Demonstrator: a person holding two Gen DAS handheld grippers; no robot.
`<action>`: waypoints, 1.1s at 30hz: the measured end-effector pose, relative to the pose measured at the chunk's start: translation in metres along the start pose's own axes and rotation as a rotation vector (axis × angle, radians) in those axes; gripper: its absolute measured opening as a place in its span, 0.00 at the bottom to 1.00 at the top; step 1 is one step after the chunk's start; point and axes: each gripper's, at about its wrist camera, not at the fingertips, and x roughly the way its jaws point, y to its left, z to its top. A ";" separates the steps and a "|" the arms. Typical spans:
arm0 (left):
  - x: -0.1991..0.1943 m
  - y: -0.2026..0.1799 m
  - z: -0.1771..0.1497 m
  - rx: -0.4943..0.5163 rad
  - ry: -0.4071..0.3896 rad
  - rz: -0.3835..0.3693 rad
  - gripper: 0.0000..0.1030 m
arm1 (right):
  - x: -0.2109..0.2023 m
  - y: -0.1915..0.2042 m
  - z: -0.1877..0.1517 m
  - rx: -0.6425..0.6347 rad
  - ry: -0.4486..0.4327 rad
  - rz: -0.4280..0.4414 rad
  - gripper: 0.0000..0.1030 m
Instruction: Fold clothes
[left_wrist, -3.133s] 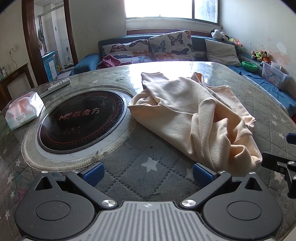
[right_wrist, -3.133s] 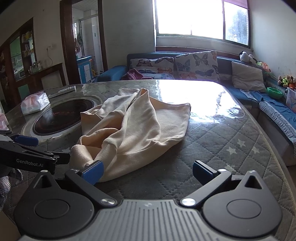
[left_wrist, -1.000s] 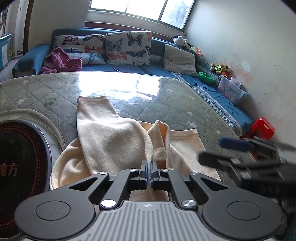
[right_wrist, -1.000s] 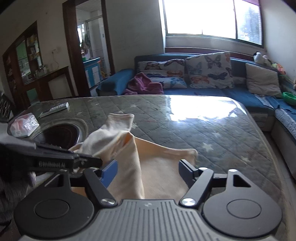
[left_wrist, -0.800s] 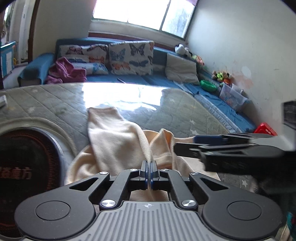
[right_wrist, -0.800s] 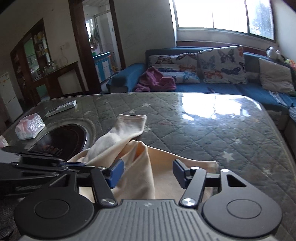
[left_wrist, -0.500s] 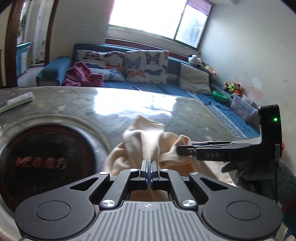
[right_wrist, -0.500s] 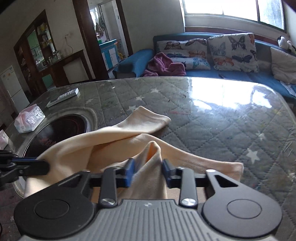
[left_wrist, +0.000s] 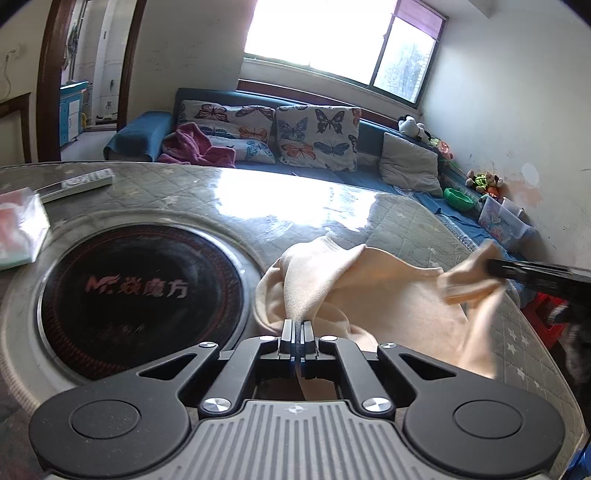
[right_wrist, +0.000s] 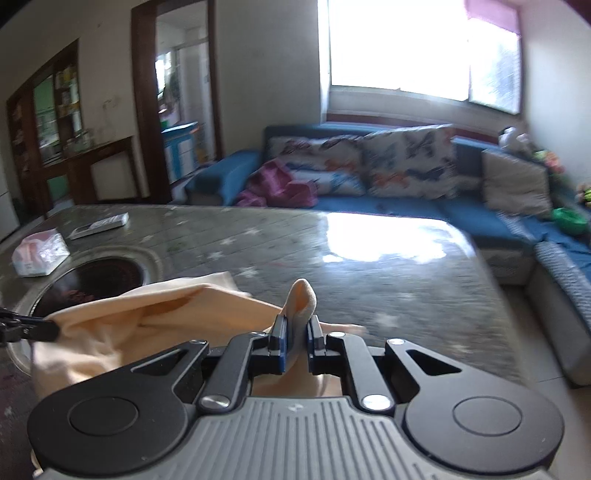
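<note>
A cream-coloured garment (left_wrist: 373, 295) hangs between my two grippers above the quilted table (left_wrist: 406, 225). My left gripper (left_wrist: 297, 334) is shut on one edge of it. My right gripper (right_wrist: 297, 341) is shut on another bunched edge of the garment (right_wrist: 147, 317), which pokes up between the blue pads. In the left wrist view the right gripper (left_wrist: 532, 275) shows at the right, blurred, with cloth in it. In the right wrist view the left gripper (right_wrist: 33, 328) shows at the left edge, holding the cloth's far end.
A round black cooktop (left_wrist: 140, 291) is set into the table at the left. A tissue pack (left_wrist: 18, 229) and a remote (left_wrist: 79, 182) lie beyond it. A blue sofa (left_wrist: 295, 144) with cushions stands behind the table. A red stool (left_wrist: 546, 314) stands at the right.
Both grippers have lifted the garment off the table and drawn apart, stretching it between them. The right gripper has closed further on the cloth and moved to the right, with motion blur.
</note>
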 end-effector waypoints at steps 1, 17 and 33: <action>-0.004 0.002 -0.002 -0.003 -0.001 0.004 0.02 | -0.009 -0.005 -0.003 0.007 -0.005 -0.015 0.09; -0.031 0.021 -0.049 -0.014 0.124 0.049 0.03 | -0.081 -0.073 -0.108 0.140 0.170 -0.291 0.19; -0.035 -0.013 -0.028 0.148 0.043 0.064 0.48 | -0.064 -0.059 -0.109 0.028 0.183 -0.290 0.69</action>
